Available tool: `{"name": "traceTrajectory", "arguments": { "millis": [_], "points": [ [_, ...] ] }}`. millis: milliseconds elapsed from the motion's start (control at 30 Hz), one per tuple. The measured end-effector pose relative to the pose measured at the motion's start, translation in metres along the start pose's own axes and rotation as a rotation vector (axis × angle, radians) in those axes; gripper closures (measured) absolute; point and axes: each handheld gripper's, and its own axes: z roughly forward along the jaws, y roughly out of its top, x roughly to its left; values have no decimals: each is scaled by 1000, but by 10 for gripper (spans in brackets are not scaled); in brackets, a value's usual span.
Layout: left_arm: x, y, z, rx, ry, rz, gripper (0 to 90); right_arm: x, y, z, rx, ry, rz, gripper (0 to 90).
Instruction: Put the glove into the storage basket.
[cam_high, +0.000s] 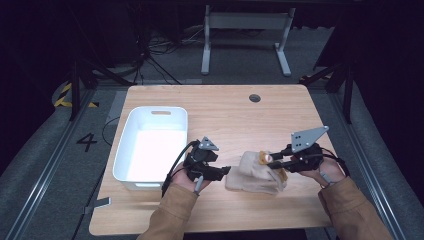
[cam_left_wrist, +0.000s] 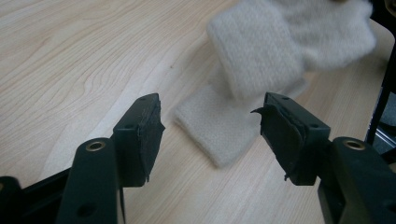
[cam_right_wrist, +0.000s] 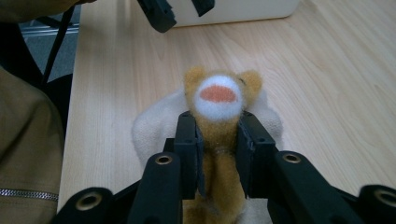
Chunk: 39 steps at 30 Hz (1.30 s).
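Between the right gripper (cam_right_wrist: 219, 154) jaws sits a clamped plush toy (cam_right_wrist: 218, 100) (orange mouth visible close up), while the left gripper (cam_left_wrist: 210, 135) gapes, holding nothing.

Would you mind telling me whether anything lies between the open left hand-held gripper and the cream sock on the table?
Nothing visible does: the left hand-held gripper stands open, with only bare table before the cream sock.
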Motion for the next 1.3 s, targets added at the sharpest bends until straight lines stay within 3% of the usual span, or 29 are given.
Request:
{"name": "traceTrajectory", "arguments": {
  "millis": [267, 500, 867, 900, 1000, 1300],
  "points": [
    [0, -4, -2, 9, 10, -8, 389, 2, 6, 18, 22, 63, -33, 727],
    [1, -9, -7, 9, 21, -18, 389, 0, 6, 41, 98, 158, -56, 720],
    [0, -10, 0, 34, 13, -11, 383, -13, -10, 55, 197, 141, -9, 708],
    [-1, -10, 2, 40, 9, -8, 383, -14, -13, 60, 230, 139, -4, 704],
    [-2, -10, 3, 44, 7, -5, 383, -16, -16, 65, 257, 137, -2, 700],
    [-4, -10, 7, 58, 0, 4, 380, -14, -19, 75, 286, 139, -17, 675]
  ]
}}
